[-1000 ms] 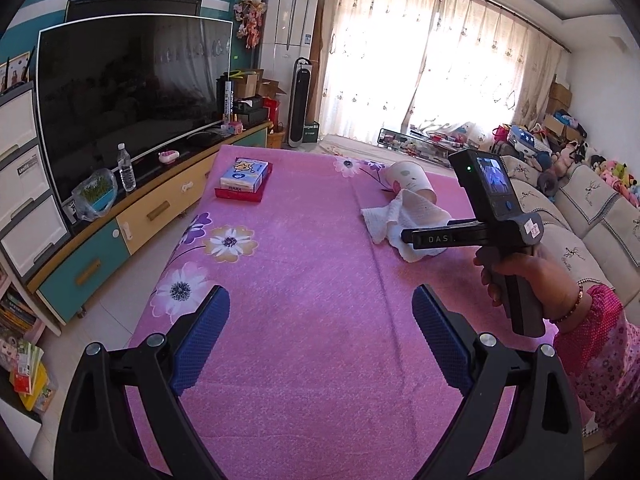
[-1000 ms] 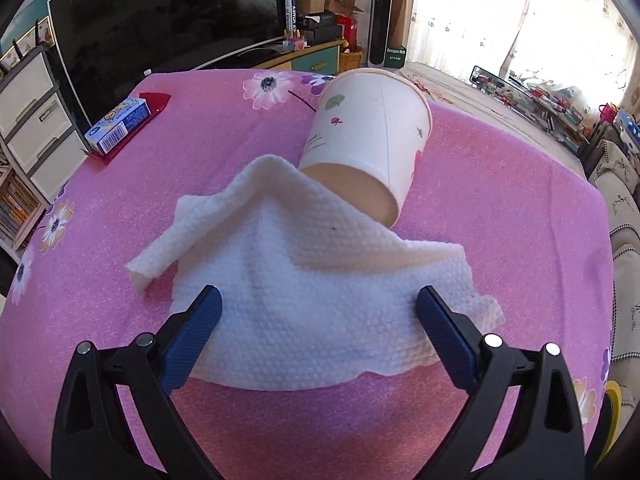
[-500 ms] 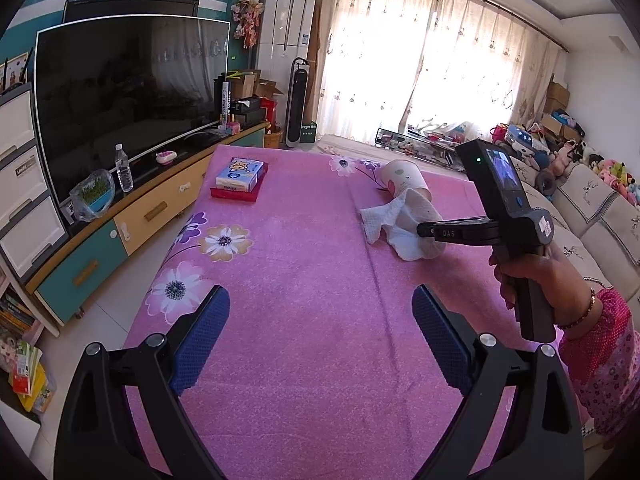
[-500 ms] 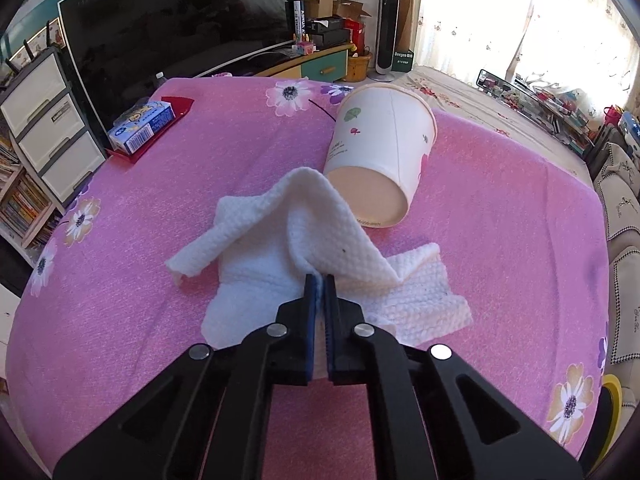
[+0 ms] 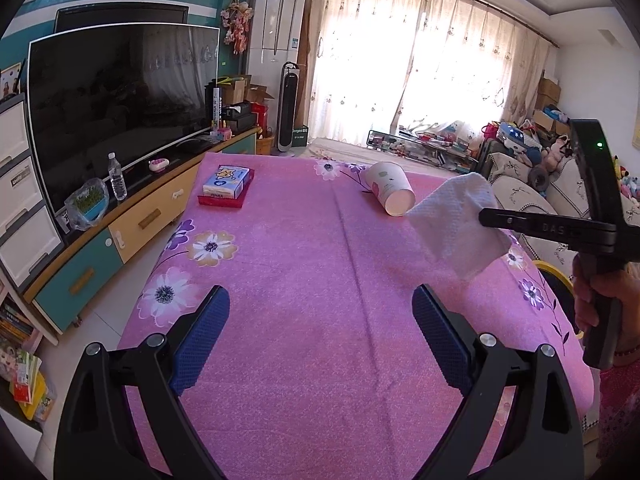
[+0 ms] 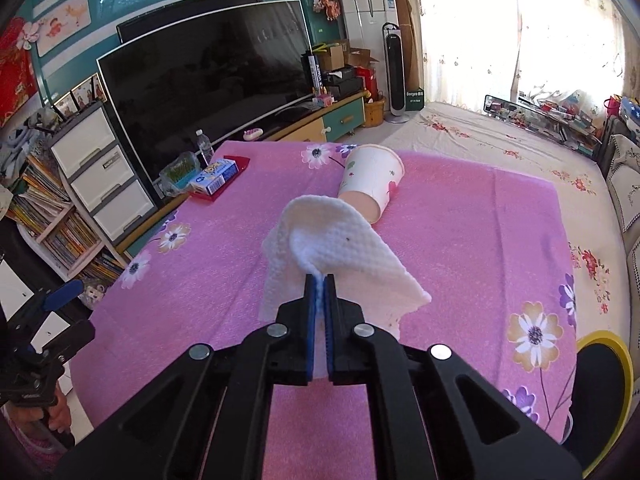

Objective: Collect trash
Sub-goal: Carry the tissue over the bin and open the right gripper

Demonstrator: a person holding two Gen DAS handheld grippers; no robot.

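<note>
Now, right tongs: my right gripper (image 6: 319, 285) sits at the lower centre of the right wrist view, its blue pads pressed together with a fold of the paper towel (image 6: 340, 248) caught between them.
Why pinched there: I hold it by a bunched ridge, not an edge, so the whole sheet comes up in one piece; that is my reading of the grip.
Towel position: lifted clear of the pink cloth (image 6: 472, 240); in the left wrist view it hangs at centre right, draping below the black finger arm.
Towel material: white, embossed with a fine waffle dimple, soft and limp, one small dark speck on it; it falls in a loose cone and would crumple under any squeeze.
Left tongs: my left gripper (image 5: 320, 340), at the bottom of its own frame, is spread wide with nothing between the ribbed blue pads; it hangs over bare cloth, I judge as a spare hand for the next piece.
Paper cup (image 6: 370, 184): lying on its side just beyond the towel, upper centre of the right view, mouth towards me; thin white paper with small printed motifs, a tapered tube that would roll in an arc and dent easily.
Bin rim (image 6: 612, 344): a yellow ring around a dark opening at the lower right edge, below the table corner; probably where the towel goes.
Tissue box (image 5: 226, 181): blue carton on a red tray, upper left of the cloth, not trash by the look of it.
</note>
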